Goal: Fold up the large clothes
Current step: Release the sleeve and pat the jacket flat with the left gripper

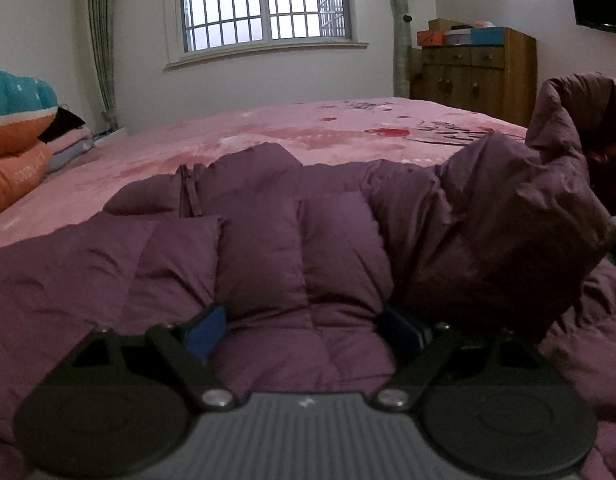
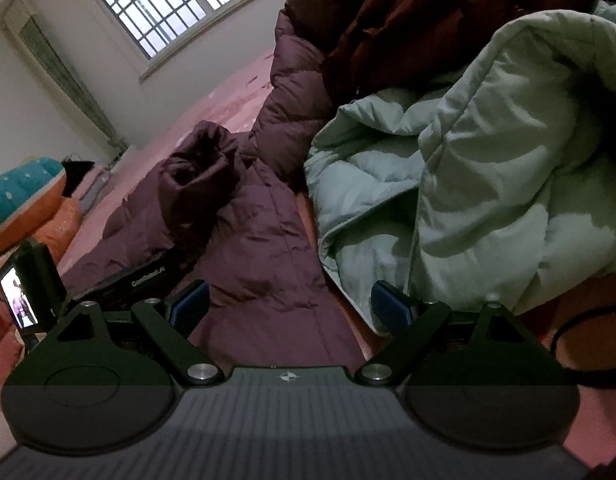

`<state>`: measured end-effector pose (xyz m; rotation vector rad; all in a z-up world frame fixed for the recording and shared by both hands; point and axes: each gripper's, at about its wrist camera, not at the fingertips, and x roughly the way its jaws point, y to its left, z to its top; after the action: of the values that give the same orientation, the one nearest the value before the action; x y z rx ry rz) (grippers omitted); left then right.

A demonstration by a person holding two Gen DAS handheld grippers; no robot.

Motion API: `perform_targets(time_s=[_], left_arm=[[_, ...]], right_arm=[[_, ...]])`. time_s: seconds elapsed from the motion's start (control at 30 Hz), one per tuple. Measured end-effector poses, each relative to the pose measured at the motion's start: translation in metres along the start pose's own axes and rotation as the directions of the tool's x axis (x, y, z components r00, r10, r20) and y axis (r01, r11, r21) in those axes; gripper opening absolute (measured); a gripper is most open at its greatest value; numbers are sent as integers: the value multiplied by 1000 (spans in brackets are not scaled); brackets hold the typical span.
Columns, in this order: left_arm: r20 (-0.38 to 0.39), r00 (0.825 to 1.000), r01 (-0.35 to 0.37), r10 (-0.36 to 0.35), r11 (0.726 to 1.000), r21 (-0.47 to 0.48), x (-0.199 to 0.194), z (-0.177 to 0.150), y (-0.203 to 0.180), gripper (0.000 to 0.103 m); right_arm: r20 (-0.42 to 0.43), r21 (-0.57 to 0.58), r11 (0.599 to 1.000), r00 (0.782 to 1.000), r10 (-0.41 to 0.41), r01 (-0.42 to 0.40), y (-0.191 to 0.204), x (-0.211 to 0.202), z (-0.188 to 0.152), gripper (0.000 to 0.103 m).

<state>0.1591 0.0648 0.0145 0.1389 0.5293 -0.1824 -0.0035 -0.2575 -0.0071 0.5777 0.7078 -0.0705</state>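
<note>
A purple puffer jacket [image 1: 292, 240] lies spread on the pink bed [image 1: 268, 132], with one sleeve or corner raised at the right [image 1: 547, 184]. My left gripper [image 1: 304, 332] rests low on it, jaws wide apart, and a puffy quilted panel bulges up between the blue pads [image 1: 206, 332]. In the right wrist view the same jacket [image 2: 260, 248] runs away from the camera. My right gripper [image 2: 290, 306] hovers open over its edge with nothing pinched. The left gripper's black body [image 2: 140, 276] lies on the jacket at the left.
A mint-green quilted coat [image 2: 487, 160] is heaped to the right of the purple jacket, with a dark red coat [image 2: 407, 12] piled behind. Teal and orange pillows [image 1: 16, 120] sit at the bed's left. A wooden cabinet [image 1: 475, 76] stands beyond the bed under the barred window [image 1: 264, 0].
</note>
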Motion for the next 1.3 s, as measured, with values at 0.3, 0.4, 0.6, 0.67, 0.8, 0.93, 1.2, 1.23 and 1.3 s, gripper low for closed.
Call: perform_targets(time_s=[0.3,0.4,0.6,0.67,0.8,0.93,1.2,1.23,1.3], left_arm=[[9,1000,29,-29,998,-61,-81,-23,12,85],[-41,998,41,-45,996,-84,-108,-44,11,85],[-96,993,60,-67,996,-72,-151,-79,5,85],[-93,994,54,-60,996,-65,-162,-87,1,85],[-79,995,48,-55,995,-92,-181,-100,0,85],[-60,997,34,-39,996,-85,-198,-110,-5,85],[-44,998,44,-45,999,-29,-222,-122,-14,85],[-47,997,51,-53,998,-37,-224,-123,-13,85],[-48,996,72,-75,996,-58,-230,-120,-8,85]], right_arm=[[-26,-38,999,1000,-4,3,5,3,2,103],[-35,-47,999,999,-4,2,5,4,2,103],[-41,-51,999,999,-21,19,-1,-6,-1,103],[-32,-52,998,999,-36,35,-5,-12,-6,103],[-21,-81,994,997,-77,75,-11,-24,-23,103],[13,-135,985,995,-102,103,-14,-40,-41,103],[20,-219,962,986,-164,164,-15,-68,-61,103],[13,-230,958,985,-172,171,-14,-72,-62,103],[4,-233,956,984,-180,176,-15,-78,-59,103]])
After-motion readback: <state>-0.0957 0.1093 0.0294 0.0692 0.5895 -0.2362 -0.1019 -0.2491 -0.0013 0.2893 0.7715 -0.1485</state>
